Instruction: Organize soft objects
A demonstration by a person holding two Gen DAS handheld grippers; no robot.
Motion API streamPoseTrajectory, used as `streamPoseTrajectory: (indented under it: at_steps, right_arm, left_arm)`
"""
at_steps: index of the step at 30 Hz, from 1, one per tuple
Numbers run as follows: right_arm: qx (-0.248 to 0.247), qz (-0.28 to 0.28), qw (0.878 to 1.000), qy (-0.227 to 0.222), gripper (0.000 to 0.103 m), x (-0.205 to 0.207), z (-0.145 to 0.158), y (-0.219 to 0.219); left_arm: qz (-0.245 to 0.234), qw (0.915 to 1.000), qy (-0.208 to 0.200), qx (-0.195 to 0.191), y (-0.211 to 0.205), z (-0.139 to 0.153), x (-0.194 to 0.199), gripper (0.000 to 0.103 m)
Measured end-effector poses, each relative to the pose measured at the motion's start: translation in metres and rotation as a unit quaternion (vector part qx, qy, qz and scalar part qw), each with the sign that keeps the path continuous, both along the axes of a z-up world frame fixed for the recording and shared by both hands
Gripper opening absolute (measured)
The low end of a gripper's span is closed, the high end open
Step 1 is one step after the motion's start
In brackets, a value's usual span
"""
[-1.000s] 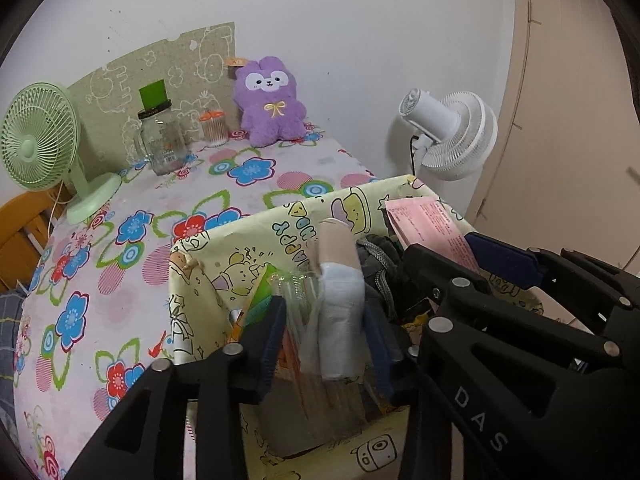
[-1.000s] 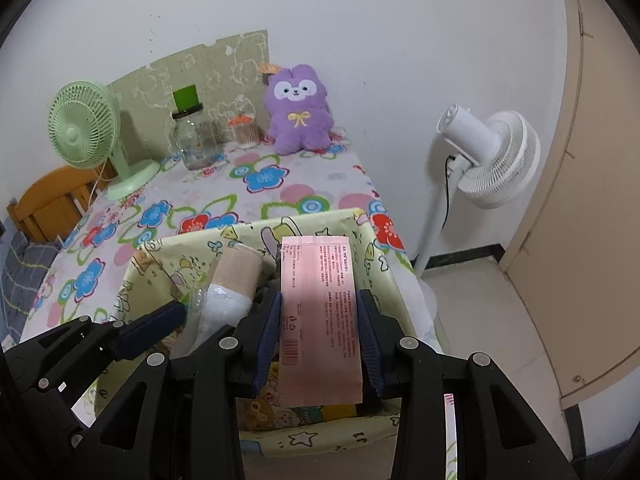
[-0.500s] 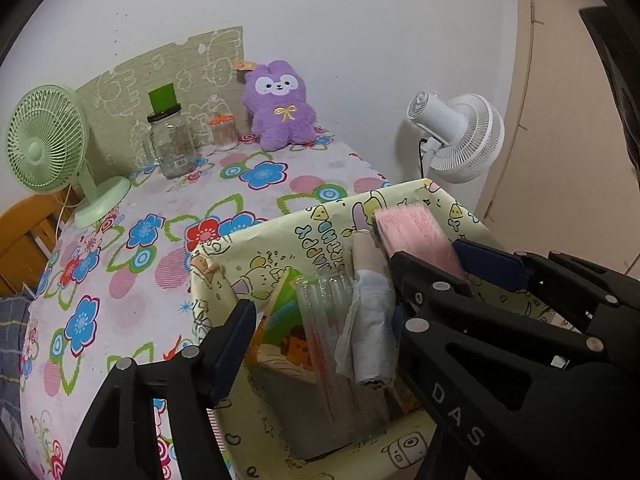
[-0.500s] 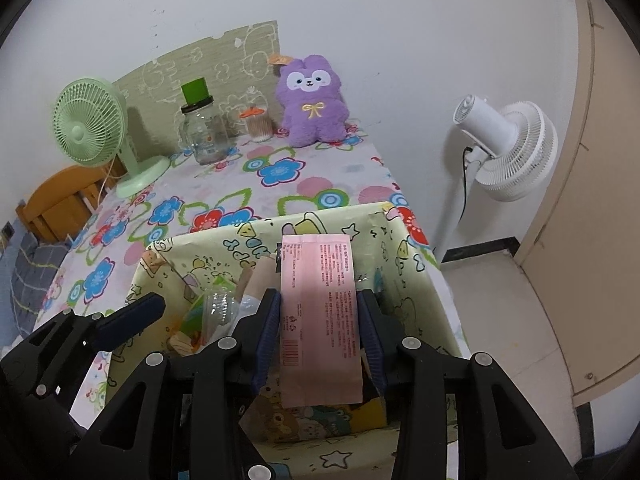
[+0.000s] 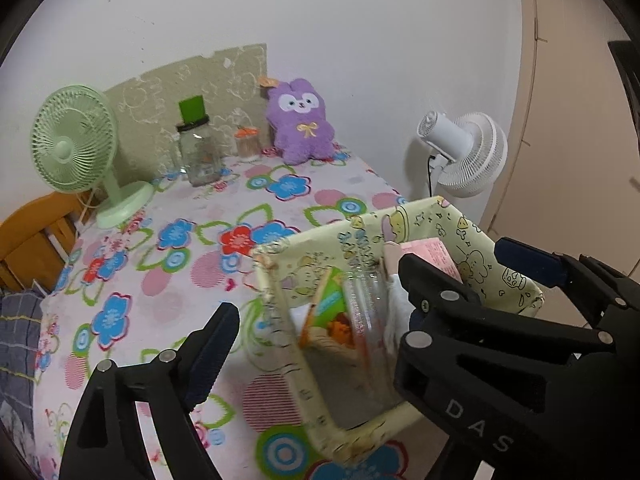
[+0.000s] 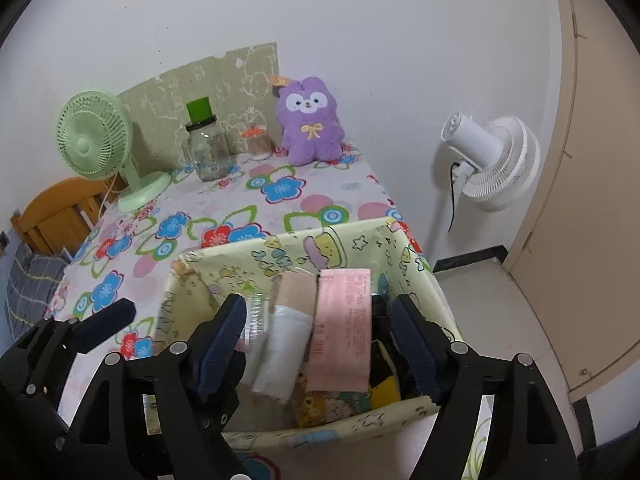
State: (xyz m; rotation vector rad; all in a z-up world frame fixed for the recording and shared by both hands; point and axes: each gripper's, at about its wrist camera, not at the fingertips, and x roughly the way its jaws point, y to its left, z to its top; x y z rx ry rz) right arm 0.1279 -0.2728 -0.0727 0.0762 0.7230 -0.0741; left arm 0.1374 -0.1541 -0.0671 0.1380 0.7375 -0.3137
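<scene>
We have released the pink pack [image 6: 343, 328] and rolled bundle [image 6: 289, 340] into the fabric bin [image 6: 280, 248]; both grippers' jaws are opening, nothing between them. The purple plush [image 6: 310, 120] looks light and compressible: grasp its body.

A small white-walled room with a flower-patterned counter pushed against the wall.

The white wall [image 6: 360, 20] is plain and evenly lit. The counter [image 6: 248, 204] wears a cloth of blue, red and pink flowers. A green patterned board [image 6: 208, 92] leans on the wall at its far edge. An orange wooden chair [image 6: 56, 216] stands at the left edge; beyond the right edge, a white standing fan [image 6: 492, 160], pale floor [image 6: 500, 320] and a beige door [image 6: 592, 160].
</scene>
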Motion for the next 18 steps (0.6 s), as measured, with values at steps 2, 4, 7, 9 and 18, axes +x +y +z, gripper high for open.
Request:
streamPoseTrajectory:
  at_steps: [2,4,7,9,18]
  right_arm:
    - [-0.002,0.0,1.0,-0.006,0.079,-0.004,0.005,0.007]
    - [-0.004,0.0,1.0,-0.011,0.081,-0.009,0.01,0.013]
    - [-0.007,0.0,1.0,-0.019,0.082,-0.016,0.017,0.022]
    - [-0.009,0.001,1.0,-0.025,0.083,-0.021,0.022,0.029]
    - [-0.021,0.008,0.998,-0.05,0.084,-0.042,0.043,0.055]
  left_arm:
    - [0.004,1.0,-0.004,-0.003,0.007,0.004,-0.004,0.091]
    - [0.009,0.9999,-0.01,-0.006,0.016,0.01,-0.009,0.092]
    - [0.013,0.9997,-0.02,-0.008,0.027,0.015,-0.014,0.094]
    - [0.017,0.9994,-0.029,-0.008,0.035,0.02,-0.02,0.096]
    - [0.039,0.9976,-0.054,-0.019,0.072,0.039,-0.04,0.099]
